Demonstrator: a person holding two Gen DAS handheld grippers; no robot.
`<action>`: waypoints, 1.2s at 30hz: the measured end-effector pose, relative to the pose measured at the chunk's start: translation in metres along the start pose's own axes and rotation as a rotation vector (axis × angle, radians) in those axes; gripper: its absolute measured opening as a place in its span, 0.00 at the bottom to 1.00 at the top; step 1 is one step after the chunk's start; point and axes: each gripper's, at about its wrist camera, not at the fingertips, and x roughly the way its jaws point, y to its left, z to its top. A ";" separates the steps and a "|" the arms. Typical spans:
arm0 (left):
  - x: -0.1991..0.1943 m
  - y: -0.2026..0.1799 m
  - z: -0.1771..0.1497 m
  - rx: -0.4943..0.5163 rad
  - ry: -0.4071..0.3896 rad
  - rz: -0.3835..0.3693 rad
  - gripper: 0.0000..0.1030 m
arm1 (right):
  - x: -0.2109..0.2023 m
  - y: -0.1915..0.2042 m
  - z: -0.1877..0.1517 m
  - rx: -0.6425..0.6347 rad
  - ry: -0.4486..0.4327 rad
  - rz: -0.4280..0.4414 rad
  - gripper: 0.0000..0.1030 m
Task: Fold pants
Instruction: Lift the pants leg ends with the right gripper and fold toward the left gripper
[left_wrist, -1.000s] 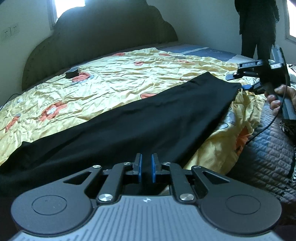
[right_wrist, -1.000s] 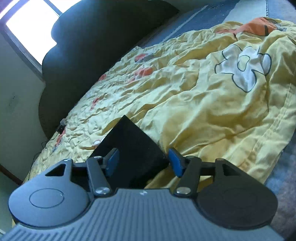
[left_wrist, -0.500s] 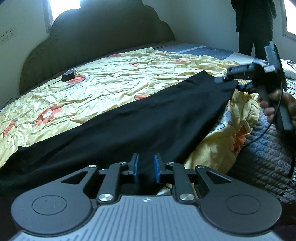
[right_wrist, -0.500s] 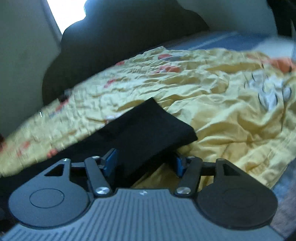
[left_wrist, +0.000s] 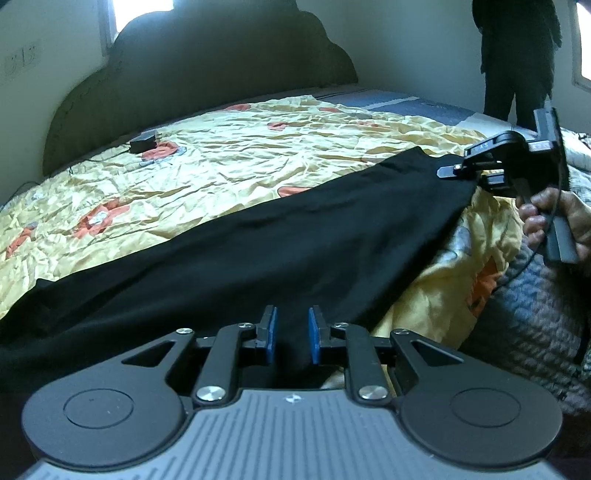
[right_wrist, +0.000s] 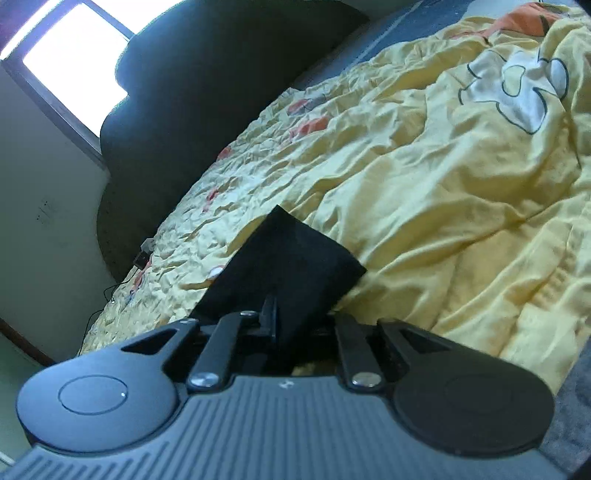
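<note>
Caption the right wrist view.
Right gripper pinching the black pants' corner over a rumpled yellow floral quilt.

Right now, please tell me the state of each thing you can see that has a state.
Left gripper: open, black fabric between the blue pads.
Right gripper: shut on the pants' end.
Pants: spread long across the bed, not yet folded.
Yellow quilt: wrinkled, under the pants.
Black box: lying on the quilt, cable attached.

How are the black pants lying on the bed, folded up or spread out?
Spread out: the pants stretch lengthwise across the yellow bedspread, with no crosswise fold visible.
</note>
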 end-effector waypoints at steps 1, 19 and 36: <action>0.001 0.001 0.004 0.000 -0.007 -0.009 0.17 | -0.003 0.007 0.000 -0.025 -0.010 -0.012 0.11; 0.023 0.023 0.037 -0.050 -0.030 -0.030 0.18 | -0.028 0.134 -0.039 -0.521 -0.059 0.016 0.11; -0.038 0.065 -0.029 -0.178 -0.022 0.095 0.18 | -0.005 0.166 -0.081 -0.554 0.031 0.017 0.11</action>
